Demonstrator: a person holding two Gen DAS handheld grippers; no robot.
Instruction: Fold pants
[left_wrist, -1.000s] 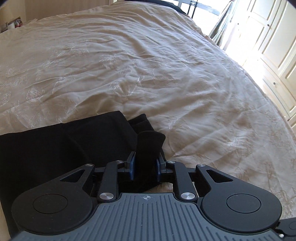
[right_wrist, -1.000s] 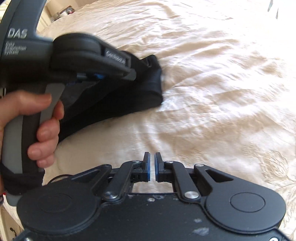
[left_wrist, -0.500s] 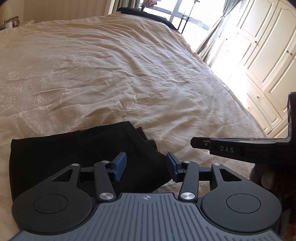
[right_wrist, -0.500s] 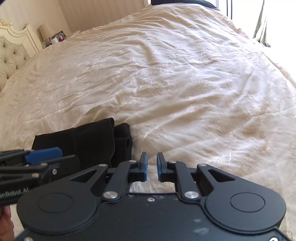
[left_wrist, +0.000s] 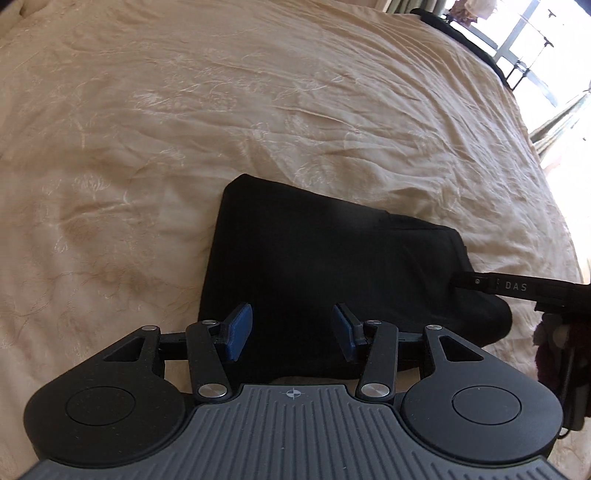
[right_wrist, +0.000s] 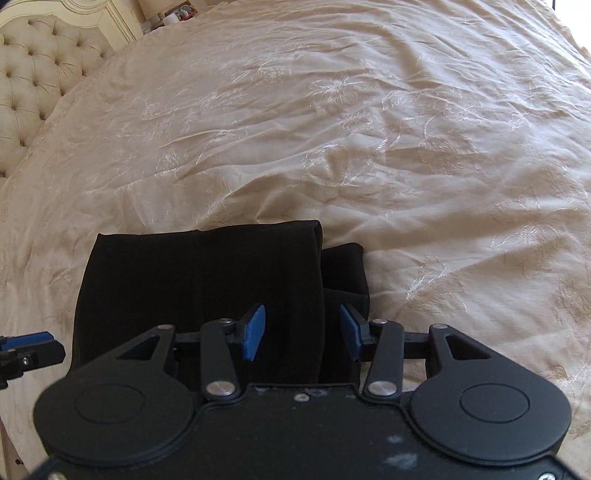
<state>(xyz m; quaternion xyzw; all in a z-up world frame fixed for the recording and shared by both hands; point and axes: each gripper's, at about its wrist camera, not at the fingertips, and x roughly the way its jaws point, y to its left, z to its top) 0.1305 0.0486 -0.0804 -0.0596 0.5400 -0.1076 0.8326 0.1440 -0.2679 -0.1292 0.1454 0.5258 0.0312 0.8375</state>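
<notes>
Presently: black pants (left_wrist: 332, 266), folded compact, flat on cream bedspread (left_wrist: 258, 110); left gripper (left_wrist: 291, 332) and right gripper (right_wrist: 303, 330) both spread wide, holding nothing.

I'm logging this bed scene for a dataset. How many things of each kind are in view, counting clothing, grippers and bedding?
Clothing: 1, the folded black pants.
Handheld two-finger grippers: 2, the left gripper and the right gripper, both open with nothing between their blue pads.
Bedding: 1, the cream embroidered bedspread.
Bed furniture: 1, the cream tufted headboard.
Total: 5
</notes>
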